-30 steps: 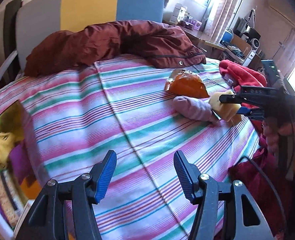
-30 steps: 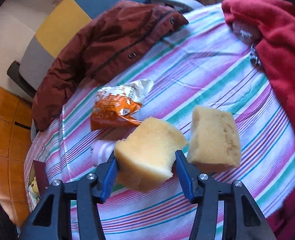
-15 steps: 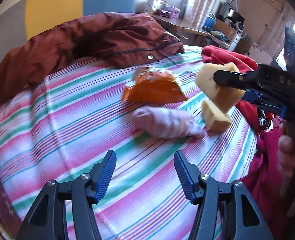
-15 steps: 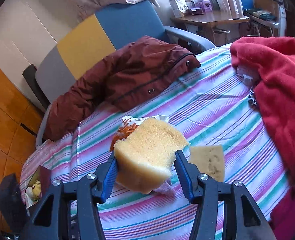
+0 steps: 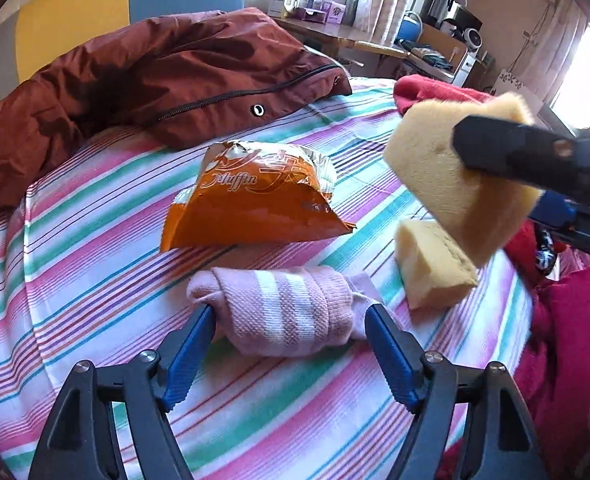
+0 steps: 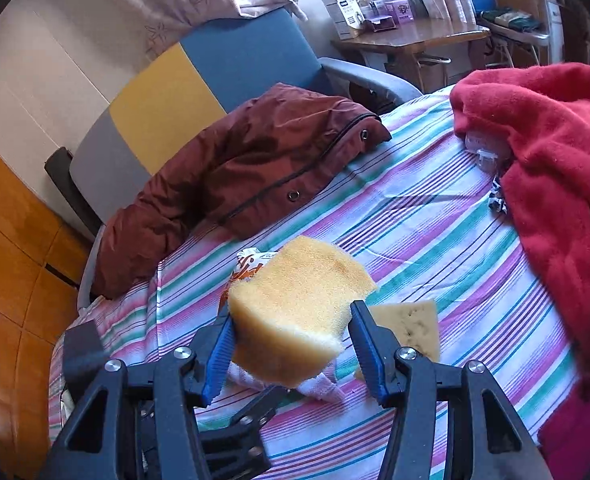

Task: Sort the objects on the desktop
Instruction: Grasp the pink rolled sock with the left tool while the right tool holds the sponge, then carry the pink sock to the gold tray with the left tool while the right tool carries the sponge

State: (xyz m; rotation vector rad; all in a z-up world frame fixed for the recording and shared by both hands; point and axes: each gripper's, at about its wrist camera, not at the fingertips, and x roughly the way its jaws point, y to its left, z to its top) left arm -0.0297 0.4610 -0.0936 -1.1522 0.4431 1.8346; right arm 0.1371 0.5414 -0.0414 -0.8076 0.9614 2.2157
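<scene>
Two grippers, right gripper [image 6: 291, 344] clenching sponge [image 6: 299, 308], left gripper [image 5: 291, 344] jaws just opening astride sock [image 5: 283, 312], untouched

Sock [image 5: 287, 312]: lies on the cloth [image 5: 95, 280] right before your left gripper [image 5: 289, 344], between its jaws.
Packet [image 5: 251, 196]: at 12 o'clock from the sock, just behind it.
Jacket [image 5: 155, 80]: behind the packet, toward 11 o'clock.
Loose sponge [image 5: 431, 268]: on the cloth at 3 o'clock from the sock.
Held sponge [image 6: 295, 312]: in your right gripper [image 6: 291, 344], above the loose one.
Blanket [image 6: 551, 168]: at the cloth's right edge.
</scene>
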